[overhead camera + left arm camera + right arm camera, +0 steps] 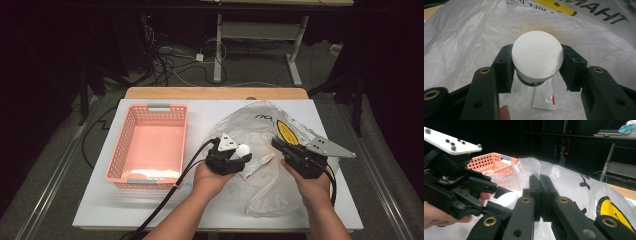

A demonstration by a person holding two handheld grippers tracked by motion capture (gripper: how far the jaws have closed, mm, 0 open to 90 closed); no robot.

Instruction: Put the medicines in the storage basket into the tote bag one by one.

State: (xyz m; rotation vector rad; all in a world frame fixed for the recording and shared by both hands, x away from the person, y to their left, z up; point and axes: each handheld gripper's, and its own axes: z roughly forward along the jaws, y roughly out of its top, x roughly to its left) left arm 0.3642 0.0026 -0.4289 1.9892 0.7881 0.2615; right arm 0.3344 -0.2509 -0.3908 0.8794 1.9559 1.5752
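Note:
My left gripper point(241, 153) is shut on a small jar point(537, 56) that has a white round lid and a green band below it. The jar hangs just above a clear plastic bag point(260, 130) printed with black letters and a yellow mark. A white tube point(257, 165) with a red stripe lies on the bag under the jar. My right gripper point(276, 143) is at the bag's right part, jaws together, pinching a fold of the bag's film point(534, 167) that stands up at the tips. The right gripper view shows the left gripper point(461, 195) and the jar's lid point(506, 198).
A pink perforated basket point(125, 145) stands on the white table top point(100, 200) to the left of the bag, a pale thing lying at its near end. A black cable point(170, 195) trails from the left gripper toward the table's front edge.

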